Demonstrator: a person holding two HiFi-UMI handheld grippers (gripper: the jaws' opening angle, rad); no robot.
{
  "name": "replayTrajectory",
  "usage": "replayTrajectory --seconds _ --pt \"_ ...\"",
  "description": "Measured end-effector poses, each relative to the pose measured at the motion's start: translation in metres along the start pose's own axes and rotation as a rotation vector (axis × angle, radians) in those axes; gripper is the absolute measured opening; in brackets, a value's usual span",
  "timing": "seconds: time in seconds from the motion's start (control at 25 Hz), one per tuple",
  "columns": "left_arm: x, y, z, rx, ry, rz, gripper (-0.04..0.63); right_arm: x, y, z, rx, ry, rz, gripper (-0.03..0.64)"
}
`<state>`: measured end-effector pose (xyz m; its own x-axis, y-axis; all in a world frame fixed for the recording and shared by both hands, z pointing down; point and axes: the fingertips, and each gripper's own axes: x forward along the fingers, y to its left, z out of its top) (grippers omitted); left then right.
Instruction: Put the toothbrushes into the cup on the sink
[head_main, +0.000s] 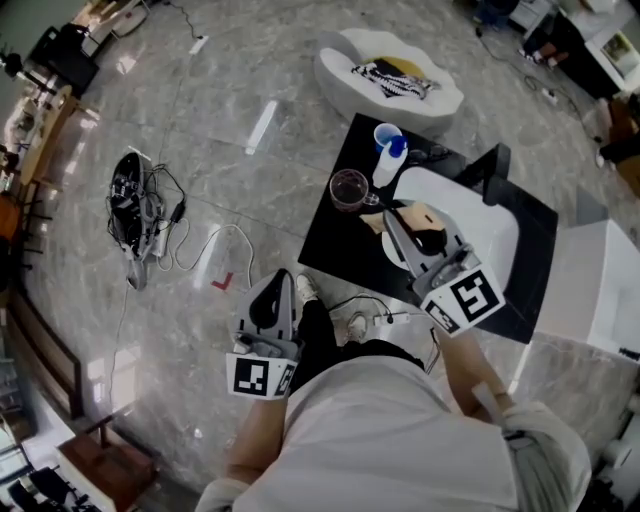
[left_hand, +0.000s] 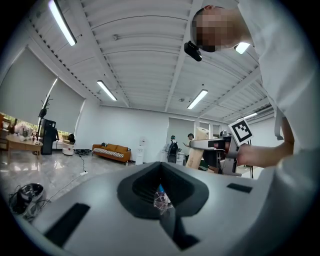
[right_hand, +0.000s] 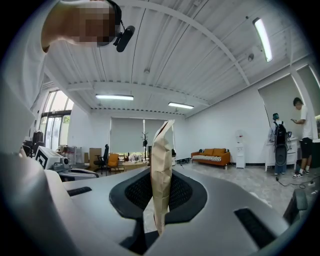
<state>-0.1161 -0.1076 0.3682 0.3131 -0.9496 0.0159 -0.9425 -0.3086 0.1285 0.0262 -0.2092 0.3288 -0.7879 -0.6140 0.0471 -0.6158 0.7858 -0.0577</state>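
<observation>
A clear dark-red cup stands on the black counter left of the white sink. My right gripper hovers over the sink's left rim, shut on a flat brown paper packet. In the right gripper view the packet stands upright between the closed jaws of that gripper. My left gripper hangs low beside the counter's front corner. Its jaws pinch a small crumpled clear scrap with a blue tip. No bare toothbrush is visible.
A blue-and-white bottle stands behind the cup, and a black faucet rises at the sink's back. On the marble floor lie a tangle of cables and a white seat with striped cloth. People stand far off.
</observation>
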Motion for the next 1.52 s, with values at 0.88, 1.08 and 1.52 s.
replayTrajectory --seconds 0.88,1.08,1.52 --pt "0.048 0.04 -0.038 -0.086 0.085 -0.078 0.003 0.08 -0.065 -0.065 0.096 0.056 -0.14 0.06" --pt "0.07 0.05 -0.058 -0.09 0.111 -0.118 0.003 0.094 -0.076 -0.087 0.128 0.067 -0.169 0.06" --pt "0.097 0.052 -0.083 -0.13 0.131 -0.187 0.003 0.107 -0.087 -0.128 0.18 0.114 -0.21 0.06"
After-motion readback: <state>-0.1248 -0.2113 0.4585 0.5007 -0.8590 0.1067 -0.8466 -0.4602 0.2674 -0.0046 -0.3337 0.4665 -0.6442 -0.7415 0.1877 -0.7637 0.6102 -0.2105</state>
